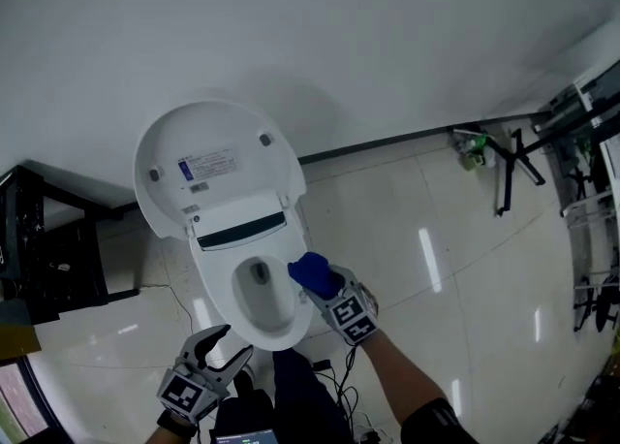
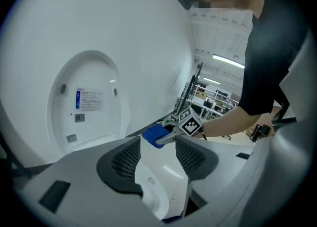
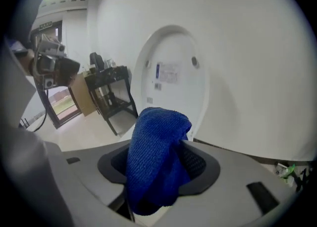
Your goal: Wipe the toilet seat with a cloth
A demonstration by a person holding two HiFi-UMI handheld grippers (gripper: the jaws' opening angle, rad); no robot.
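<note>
1. right gripper (image 1: 327, 287): jaws closed on the bunched blue cloth (image 1: 310, 272).
2. cloth position: over the right rim of the toilet seat (image 1: 219, 282), beside the bowl opening; contact cannot be confirmed.
3. left gripper (image 1: 221, 347): jaws wide apart, nothing between them, near the seat's front.
4. lid (image 1: 213, 161): raised.

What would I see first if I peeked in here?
The bright blue cloth jumps out first, pinched in the right gripper at the right rim of the white toilet. Its big lid stands raised toward the wall, and the left gripper hangs open near the toilet's front.
</note>
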